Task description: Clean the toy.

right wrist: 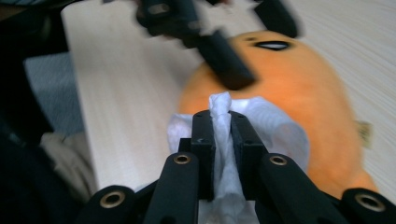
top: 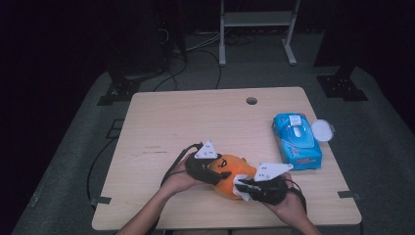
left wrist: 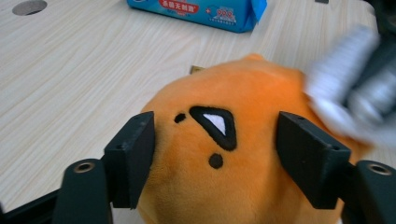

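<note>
At the near edge of a wooden table [top: 161, 122], a person's left hand [top: 178, 180] reached in from below, its left gripper [top: 211, 171] clamped about an orange plush toy [top: 230, 177], jaws pressed to either side of the face. The right hand [top: 288, 205] angled inward, its right gripper [top: 244, 185] pinched tight on a white wipe [right wrist: 224, 140] laid against the toy. A blue wipe pack [top: 297, 140] lay just beyond.

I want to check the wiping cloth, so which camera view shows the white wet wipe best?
The right gripper view: the white wet wipe sits pinched between its jaws against the orange plush toy. The high view shows a small white patch; the left gripper view a blur.
</note>
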{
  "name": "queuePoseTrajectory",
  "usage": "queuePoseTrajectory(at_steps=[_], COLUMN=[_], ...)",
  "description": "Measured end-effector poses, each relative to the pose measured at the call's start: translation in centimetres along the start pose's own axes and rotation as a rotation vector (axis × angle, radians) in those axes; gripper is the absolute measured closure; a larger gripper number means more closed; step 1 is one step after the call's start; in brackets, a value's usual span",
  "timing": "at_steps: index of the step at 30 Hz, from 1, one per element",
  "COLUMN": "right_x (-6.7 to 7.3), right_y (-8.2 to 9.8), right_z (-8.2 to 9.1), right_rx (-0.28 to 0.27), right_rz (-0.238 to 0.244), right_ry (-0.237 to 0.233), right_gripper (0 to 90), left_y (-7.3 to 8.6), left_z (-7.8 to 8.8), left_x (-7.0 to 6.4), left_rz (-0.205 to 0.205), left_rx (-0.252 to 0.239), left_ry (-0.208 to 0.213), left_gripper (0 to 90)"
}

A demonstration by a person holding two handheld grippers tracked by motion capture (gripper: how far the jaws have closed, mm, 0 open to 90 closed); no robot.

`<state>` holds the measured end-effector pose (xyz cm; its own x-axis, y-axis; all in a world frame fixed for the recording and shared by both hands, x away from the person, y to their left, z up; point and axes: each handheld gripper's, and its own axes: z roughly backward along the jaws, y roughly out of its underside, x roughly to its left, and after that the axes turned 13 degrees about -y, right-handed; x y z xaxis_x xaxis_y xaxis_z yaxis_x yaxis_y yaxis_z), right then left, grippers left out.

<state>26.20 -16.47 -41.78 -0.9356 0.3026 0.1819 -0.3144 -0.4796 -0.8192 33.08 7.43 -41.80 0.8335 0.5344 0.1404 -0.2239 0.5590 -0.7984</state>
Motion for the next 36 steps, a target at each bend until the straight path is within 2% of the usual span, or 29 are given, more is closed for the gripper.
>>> queuePoseTrajectory(at_steps=[2, 3, 6, 7, 9, 12, 13, 14, 15, 17, 18, 19, 20, 21, 22, 23, 24, 27, 29, 32, 33, 34, 36], right_x=[-1.5, -1.5, -2.8, -3.3, -3.1, -0.9, -0.3, -0.3, 0.3, 0.9, 0.8, -0.3, -1.0, -1.0, -1.6, -2.9, -3.4, -4.2, -4.3, -3.7, -3.4, -2.6, -2.1], right_y=[0.0, 0.0, 0.1, 0.4, 0.6, 0.4, 0.4, 0.4, 0.3, 0.3, 0.3, 0.2, 0.2, 0.2, 0.0, -0.3, -0.6, -1.2, -1.3, -1.1, -0.9, -0.4, -0.2], right_z=[0.7, 0.7, 1.1, 1.2, 1.2, 0.9, 0.8, 0.8, 0.6, 0.1, 0.0, 0.3, 0.4, 0.4, 0.6, 0.7, 0.6, 0.1, -0.1, -0.4, -0.4, -0.3, -0.2], right_rx=[-0.041, -0.041, -0.059, -0.062, -0.077, -0.062, -0.057, -0.057, -0.047, -0.008, -0.005, -0.030, -0.039, -0.039, -0.052, -0.069, -0.069, -0.076, -0.077, -0.064, -0.058, -0.054, -0.054], right_rz=[-0.057, -0.057, -0.106, -0.129, -0.130, -0.068, -0.051, -0.051, -0.033, 0.003, 0.002, -0.037, -0.056, -0.056, -0.074, -0.109, -0.125, -0.152, -0.152, -0.129, -0.115, -0.093, -0.083], right_ry=[0.064, 0.064, 0.141, 0.151, 0.141, 0.085, 0.054, 0.054, 0.026, 0.044, 0.056, 0.068, 0.078, 0.078, 0.095, 0.131, 0.140, 0.134, 0.127, 0.107, 0.102, 0.090, 0.079], right_gripper=[81.0, 81.0, 80.8, 81.0, 81.2, 81.2, 81.2, 81.2, 81.2, 81.2, 81.3, 81.3, 81.3, 81.3, 81.2, 81.1, 81.0, 80.9, 80.9, 81.1, 81.2, 81.2, 81.2], left_y=[0.3, 0.5, 1.1, 1.4, 1.5, 1.6, 1.6, 1.6, 1.5, 1.4, 1.4, 1.4, 1.4, 1.5, 1.6, 1.6, 1.7, 1.8, 1.9, 1.5, 1.2, 0.4, 0.0], left_z=[0.2, 0.3, 0.6, 0.8, 0.8, 0.8, 0.7, 0.7, 0.6, 0.6, 0.7, 0.8, 0.8, 0.8, 0.9, 0.9, 1.0, 1.3, 1.6, 2.3, 2.6, 3.0, 2.9], left_x=[-0.1, -0.1, -0.3, -0.4, -0.4, -0.5, -0.4, -0.4, -0.3, -0.6, -0.7, -1.0, -1.0, -1.1, -1.3, -1.4, -1.6, -2.1, -2.2, -1.4, -1.0, -0.3, 0.0], left_rz=[0.010, 0.009, 0.005, 0.014, 0.020, 0.047, 0.074, 0.074, 0.075, 0.058, 0.050, 0.057, 0.057, 0.057, 0.056, 0.042, 0.039, 0.023, 0.020, 0.072, 0.100, 0.119, 0.118], left_rx=[-0.004, -0.005, -0.014, -0.019, -0.018, -0.014, -0.013, -0.013, -0.010, -0.008, -0.008, -0.006, -0.006, -0.007, -0.006, -0.007, -0.007, 0.001, 0.005, -0.025, -0.047, -0.080, -0.086], left_ry=[0.008, 0.011, 0.036, 0.028, 0.021, -0.005, -0.015, -0.015, -0.016, -0.014, -0.018, -0.013, -0.013, -0.010, -0.006, -0.005, -0.005, -0.009, -0.009, 0.026, 0.044, 0.042, 0.036], left_gripper=[30.8, 30.8, 30.8, 30.7, 30.8, 30.9, 30.8, 30.8, 30.8, 30.9, 30.9, 31.0, 31.0, 31.0, 30.9, 30.8, 30.6, 28.2, 26.7, 20.1, 19.2, 17.6, 17.3])
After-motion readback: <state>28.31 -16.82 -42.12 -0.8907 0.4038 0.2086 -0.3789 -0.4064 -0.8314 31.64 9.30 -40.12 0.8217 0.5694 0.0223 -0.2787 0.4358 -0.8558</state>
